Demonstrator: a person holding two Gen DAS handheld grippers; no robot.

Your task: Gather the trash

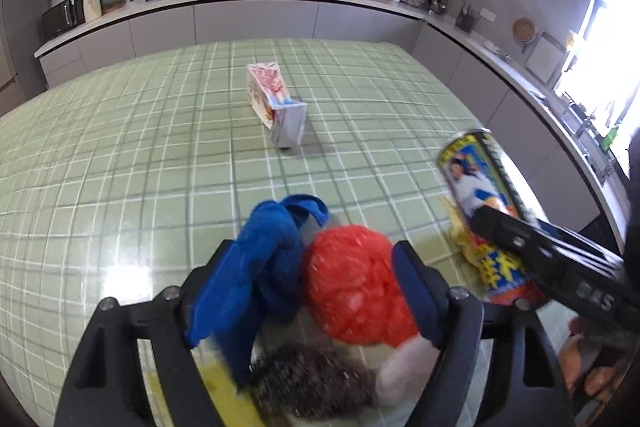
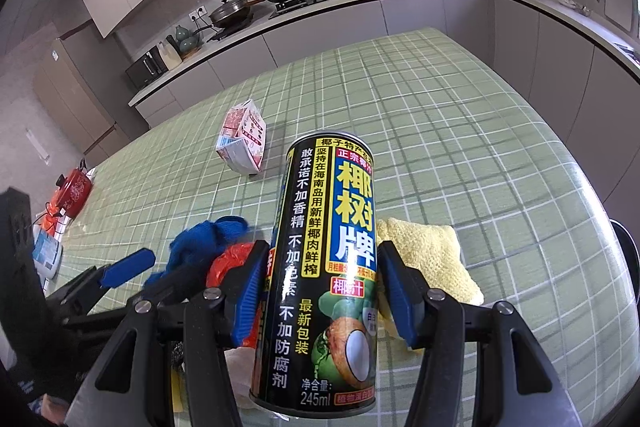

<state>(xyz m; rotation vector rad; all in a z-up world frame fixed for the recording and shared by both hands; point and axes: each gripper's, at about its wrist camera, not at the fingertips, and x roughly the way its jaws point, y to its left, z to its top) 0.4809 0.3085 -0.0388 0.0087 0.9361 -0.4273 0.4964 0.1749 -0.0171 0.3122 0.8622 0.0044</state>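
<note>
over the green table, right gripper fingers pinch the can; left gripper fingers spread around rags.

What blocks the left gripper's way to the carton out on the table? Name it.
The blue cloth and red bag sit between the left gripper's jaws; beyond them, bare table runs to the carton.

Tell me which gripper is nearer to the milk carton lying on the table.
Neither is clearly nearer. The left gripper sits over the red and blue pile, facing the milk carton; the right gripper, shut on the coconut can, looks about as far back.
</note>
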